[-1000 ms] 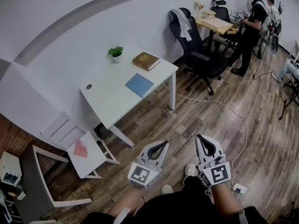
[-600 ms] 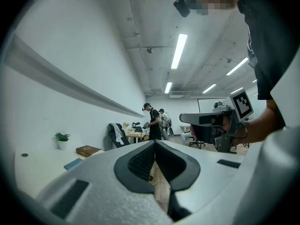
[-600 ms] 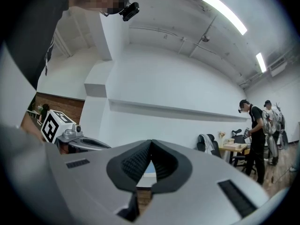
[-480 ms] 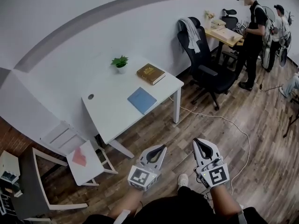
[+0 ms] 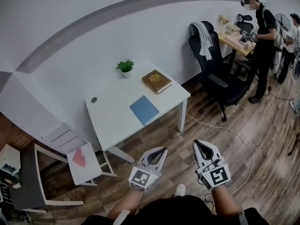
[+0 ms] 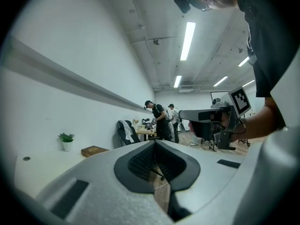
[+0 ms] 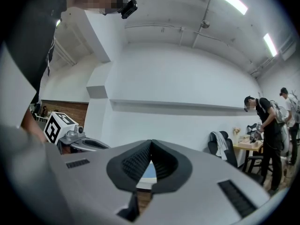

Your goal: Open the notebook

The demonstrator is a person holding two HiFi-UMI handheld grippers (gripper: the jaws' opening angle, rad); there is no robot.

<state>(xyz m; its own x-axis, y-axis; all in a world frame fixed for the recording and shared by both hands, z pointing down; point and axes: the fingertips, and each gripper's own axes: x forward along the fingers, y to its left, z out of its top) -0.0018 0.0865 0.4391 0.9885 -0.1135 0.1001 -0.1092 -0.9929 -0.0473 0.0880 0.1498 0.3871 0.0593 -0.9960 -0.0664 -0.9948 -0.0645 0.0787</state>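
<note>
White wall (image 5: 70,13), wood-plank floor (image 5: 272,125), white desk (image 5: 108,116), black office chair (image 5: 225,90), ceiling strip lights (image 6: 187,34), possibly brick (image 5: 7,131) lower-left

Over by the wall stands a white bench (image 5: 112,118) on the wooden floor (image 5: 154,135). A blue notebook (image 5: 144,109) lies closed and flat on it, toward its front edge at the right-hand end. Behind the notebook, near the far right corner, a thick brown book (image 5: 157,81) lies flat. A small potted plant (image 5: 125,68) stands at the back edge by the wall, a round hole (image 5: 94,99) shows in the top near the left end, and all of them sit apart from one another.
</note>
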